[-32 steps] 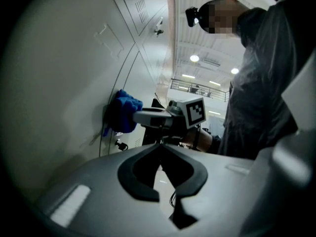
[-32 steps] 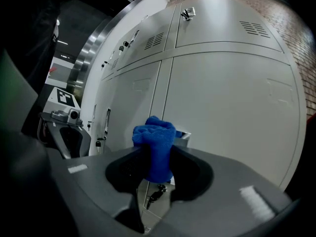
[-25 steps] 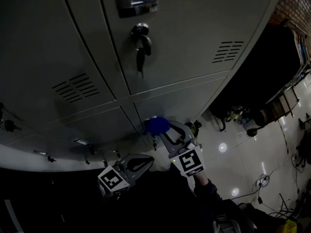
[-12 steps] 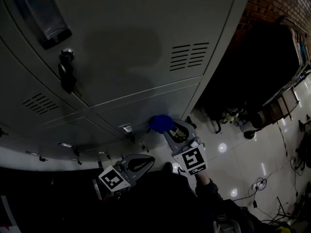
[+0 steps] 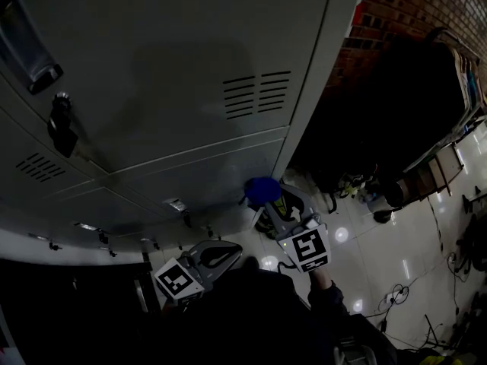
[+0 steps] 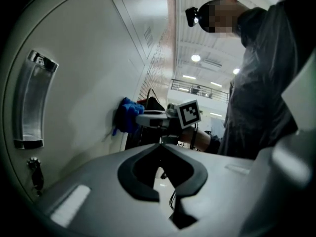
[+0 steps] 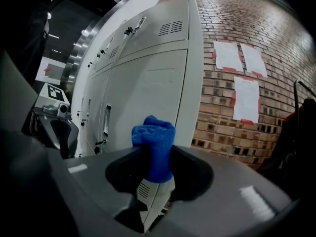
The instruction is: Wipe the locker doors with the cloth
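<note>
In the head view, the right gripper (image 5: 268, 201) is reaching toward the far side and clamping a blue cloth (image 5: 262, 190) between its jaws. The cloth is sitting at the lower right part of the grey lockers (image 5: 175, 74), just below a door with vent slots (image 5: 257, 94). The left gripper (image 5: 217, 255) is hanging nearer and to the left, well apart from the doors. A brick wall (image 5: 415, 17) is rising on the right above a glossy floor (image 5: 380, 257).

In the left gripper view, the left gripper (image 6: 161, 147) is keeping its jaw tips together, and nothing is sitting between them. Farther off, the cloth (image 6: 127, 115) is pressing against a locker door (image 6: 84, 73), with the right gripper (image 6: 148, 118) behind it. A recessed handle (image 6: 32, 102) is showing on the left, and the person's sleeve and body (image 6: 261, 93) are filling the right.

In the right gripper view, the right gripper (image 7: 154, 157) is squeezing the bunched cloth (image 7: 154, 142), whose top is sticking out beyond the jaws toward the lockers (image 7: 148, 83). The brick wall (image 7: 222, 107), on the right, is carrying paper sheets (image 7: 229, 56). The left gripper (image 7: 55, 130) is showing at the left edge.
</note>
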### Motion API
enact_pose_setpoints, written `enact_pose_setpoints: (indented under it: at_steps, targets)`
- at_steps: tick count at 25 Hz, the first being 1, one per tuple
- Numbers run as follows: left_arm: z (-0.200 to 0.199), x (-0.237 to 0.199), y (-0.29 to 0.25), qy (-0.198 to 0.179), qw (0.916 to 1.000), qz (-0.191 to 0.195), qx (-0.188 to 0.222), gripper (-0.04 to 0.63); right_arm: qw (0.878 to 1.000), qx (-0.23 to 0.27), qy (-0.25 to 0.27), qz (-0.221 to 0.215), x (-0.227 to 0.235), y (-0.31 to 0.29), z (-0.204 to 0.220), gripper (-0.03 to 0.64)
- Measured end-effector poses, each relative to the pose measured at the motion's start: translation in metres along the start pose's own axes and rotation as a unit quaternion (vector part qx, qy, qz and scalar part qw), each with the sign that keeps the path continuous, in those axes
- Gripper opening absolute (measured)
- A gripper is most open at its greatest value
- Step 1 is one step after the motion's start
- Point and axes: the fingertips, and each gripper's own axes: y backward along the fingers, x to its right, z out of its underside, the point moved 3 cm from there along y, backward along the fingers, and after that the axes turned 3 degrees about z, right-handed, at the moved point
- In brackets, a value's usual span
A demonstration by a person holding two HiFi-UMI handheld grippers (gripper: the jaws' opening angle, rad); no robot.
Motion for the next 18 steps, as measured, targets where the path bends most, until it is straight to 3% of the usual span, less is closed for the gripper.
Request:
enact_pose_setpoints:
  at_steps: [10,18]
  targets:
    - [0.002,0.002,0.018,0.003,1.0,0.008,-0.001,0.0,0.999,-0.019,-0.009,0.038,-0.001,0.001,-0.001,0.126]
    - [0.008,0.008,0.068,-0.002,0.9994,0.032,-0.009,0.0,0.999,-0.016,-0.013,0.027,-0.066,-0.007,-0.018,0.124]
